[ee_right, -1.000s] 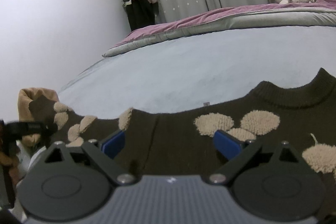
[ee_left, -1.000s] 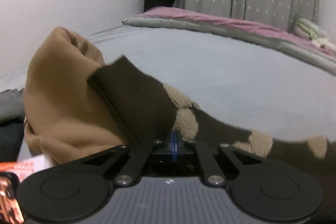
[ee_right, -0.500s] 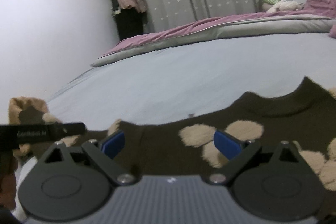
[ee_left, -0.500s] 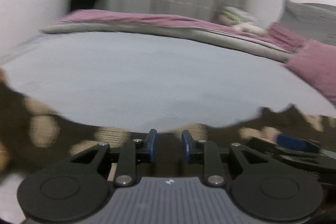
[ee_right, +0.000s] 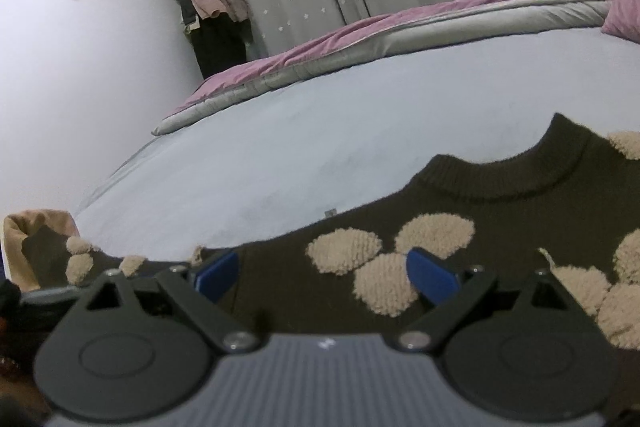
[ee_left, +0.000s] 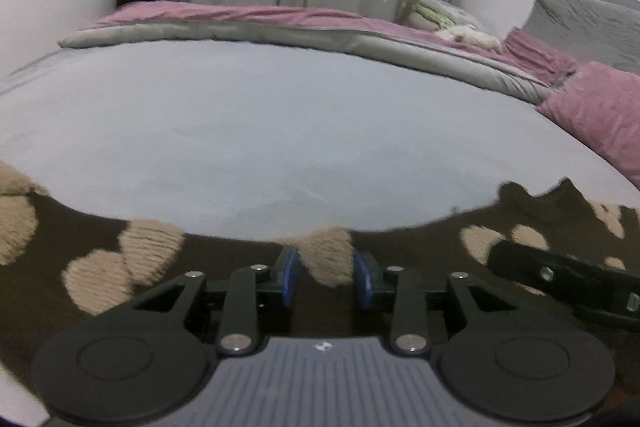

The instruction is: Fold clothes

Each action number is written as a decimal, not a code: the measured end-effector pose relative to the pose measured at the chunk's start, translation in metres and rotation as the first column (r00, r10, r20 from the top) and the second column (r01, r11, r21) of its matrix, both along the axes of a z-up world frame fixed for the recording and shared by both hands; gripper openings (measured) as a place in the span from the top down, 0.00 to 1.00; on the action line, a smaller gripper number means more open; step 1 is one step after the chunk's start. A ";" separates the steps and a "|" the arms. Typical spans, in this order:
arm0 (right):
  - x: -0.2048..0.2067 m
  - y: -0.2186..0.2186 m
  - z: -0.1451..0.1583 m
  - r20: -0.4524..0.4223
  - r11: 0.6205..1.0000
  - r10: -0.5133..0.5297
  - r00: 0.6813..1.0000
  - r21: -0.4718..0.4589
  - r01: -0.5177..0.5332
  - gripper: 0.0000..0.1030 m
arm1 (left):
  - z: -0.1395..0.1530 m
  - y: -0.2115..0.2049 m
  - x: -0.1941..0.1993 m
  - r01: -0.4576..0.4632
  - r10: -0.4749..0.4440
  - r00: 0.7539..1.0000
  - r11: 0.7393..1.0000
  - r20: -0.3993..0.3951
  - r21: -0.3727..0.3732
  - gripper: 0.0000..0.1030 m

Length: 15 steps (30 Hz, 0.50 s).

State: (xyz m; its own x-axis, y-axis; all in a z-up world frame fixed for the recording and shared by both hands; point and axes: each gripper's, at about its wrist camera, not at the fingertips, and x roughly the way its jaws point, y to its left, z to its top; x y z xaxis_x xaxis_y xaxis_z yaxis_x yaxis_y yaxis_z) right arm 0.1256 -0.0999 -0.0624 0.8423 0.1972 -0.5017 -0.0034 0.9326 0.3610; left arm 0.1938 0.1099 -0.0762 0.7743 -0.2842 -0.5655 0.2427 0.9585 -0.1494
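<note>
Barely begun: brown sweater [ee_right: 280, 291] flat and unfolded along the bed's [ee_right: 360, 131] near edge, left claw [ee_left: 325, 279] opening with nothing gripped, right claw [ee_right: 326, 273] wide open above, every fold left.

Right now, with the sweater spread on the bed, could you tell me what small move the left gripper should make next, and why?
Probably let the left gripper finish opening and draw back: its jaws are opening, nothing is pinched, and the brown sweater lies flat on the bed.
</note>
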 end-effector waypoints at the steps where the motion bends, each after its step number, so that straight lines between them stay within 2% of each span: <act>1: 0.001 0.000 -0.001 -0.007 1.000 0.001 1.000 0.006 -0.001 0.07 | -0.001 0.003 0.001 -0.008 0.008 1.000 1.000 0.003 -0.002 0.55; 4: 0.001 -0.002 -0.002 -0.013 1.000 0.000 1.000 0.016 0.000 0.07 | -0.002 0.012 0.000 -0.030 0.030 0.999 1.000 0.013 -0.005 0.48; 7: 0.001 0.000 -0.002 -0.013 1.000 0.003 1.000 0.010 -0.003 0.05 | 0.003 0.012 -0.009 -0.069 0.069 0.998 0.997 0.011 -0.023 0.48; 11: 0.001 0.001 0.001 -0.013 1.000 0.005 1.000 0.005 -0.005 0.00 | 0.013 0.004 -0.028 -0.119 0.119 0.993 0.993 -0.016 0.020 0.48; 15: -0.002 -0.004 0.009 -0.048 0.999 -0.009 0.999 0.040 0.011 0.00 | 0.029 -0.004 -0.048 -0.144 0.148 0.987 0.988 -0.065 0.051 0.48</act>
